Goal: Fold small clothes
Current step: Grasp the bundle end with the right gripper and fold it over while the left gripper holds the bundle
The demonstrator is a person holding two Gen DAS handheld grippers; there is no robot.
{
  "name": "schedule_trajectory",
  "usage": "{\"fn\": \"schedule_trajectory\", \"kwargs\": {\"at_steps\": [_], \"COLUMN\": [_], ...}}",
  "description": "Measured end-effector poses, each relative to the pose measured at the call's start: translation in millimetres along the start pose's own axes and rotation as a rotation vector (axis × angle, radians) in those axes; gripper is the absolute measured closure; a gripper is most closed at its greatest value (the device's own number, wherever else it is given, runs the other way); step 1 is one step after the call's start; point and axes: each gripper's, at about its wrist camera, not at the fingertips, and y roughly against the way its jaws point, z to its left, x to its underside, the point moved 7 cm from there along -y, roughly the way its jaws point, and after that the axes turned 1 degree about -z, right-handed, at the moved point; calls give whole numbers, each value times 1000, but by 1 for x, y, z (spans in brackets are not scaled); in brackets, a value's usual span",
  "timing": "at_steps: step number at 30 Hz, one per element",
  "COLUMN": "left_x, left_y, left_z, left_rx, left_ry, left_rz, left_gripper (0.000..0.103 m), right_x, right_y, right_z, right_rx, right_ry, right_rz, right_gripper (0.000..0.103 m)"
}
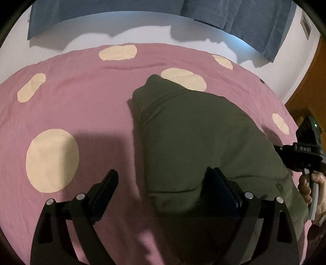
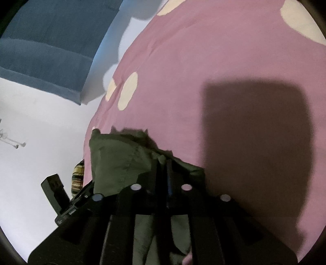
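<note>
An olive green garment (image 1: pixel 193 132) lies folded on the pink bedspread (image 1: pixel 81 106) with cream dots. My left gripper (image 1: pixel 162 173) is open just above the garment's near edge, its right finger (image 1: pixel 216 183) over the cloth and its left finger (image 1: pixel 110 183) over bare bedspread. In the left wrist view the right gripper's body (image 1: pixel 305 152) shows at the garment's right side, held by a hand (image 1: pixel 309 187). In the right wrist view my right gripper (image 2: pixel 163 167) is shut on a bunched edge of the green garment (image 2: pixel 122 159), with cloth draped over its fingers.
Blue fabric (image 1: pixel 234 16) hangs on the white wall (image 1: pixel 142 30) behind the bed. A wooden door (image 1: pixel 305 87) stands at the right. The left gripper's body (image 2: pixel 61 199) and a striped cloth (image 2: pixel 78 177) show at the bed's edge in the right wrist view.
</note>
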Motion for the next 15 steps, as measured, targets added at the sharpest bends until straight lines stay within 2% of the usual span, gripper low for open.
{"fn": "schedule_trajectory", "kwargs": {"at_steps": [3,4,6,7,8,9,10,13,15], "left_x": [-1,-2,-2,-3,-3,-3,-3,1,4], "left_y": [1,1,5,8,9,13,16,34,45], "left_z": [0,-1,-2,-3,-2,-2,-1,2,9], "left_rx": [-1,-5,-17,-20,-18,-4,13,110,147], "left_ry": [9,7,-4,-10,-12,-9,-4,24,43], "left_rz": [9,9,1,-5,-7,-7,-6,-18,-34], "left_gripper": [11,11,11,11,11,11,11,12,12], "right_x": [-1,-1,0,1,1,1,1,4,7], "right_y": [11,14,25,28,34,41,45,59,65], "right_z": [-7,-9,-12,-12,-11,-11,-11,-7,-6], "right_rx": [11,9,18,14,10,13,19,-8,-31], "right_ry": [-30,-37,-45,-47,-48,-45,-39,-25,-16], "right_rz": [-25,-31,-47,-53,-64,-76,-86,-93,-86], "right_gripper": [94,90,81,74,61,53,41,36,31]}}
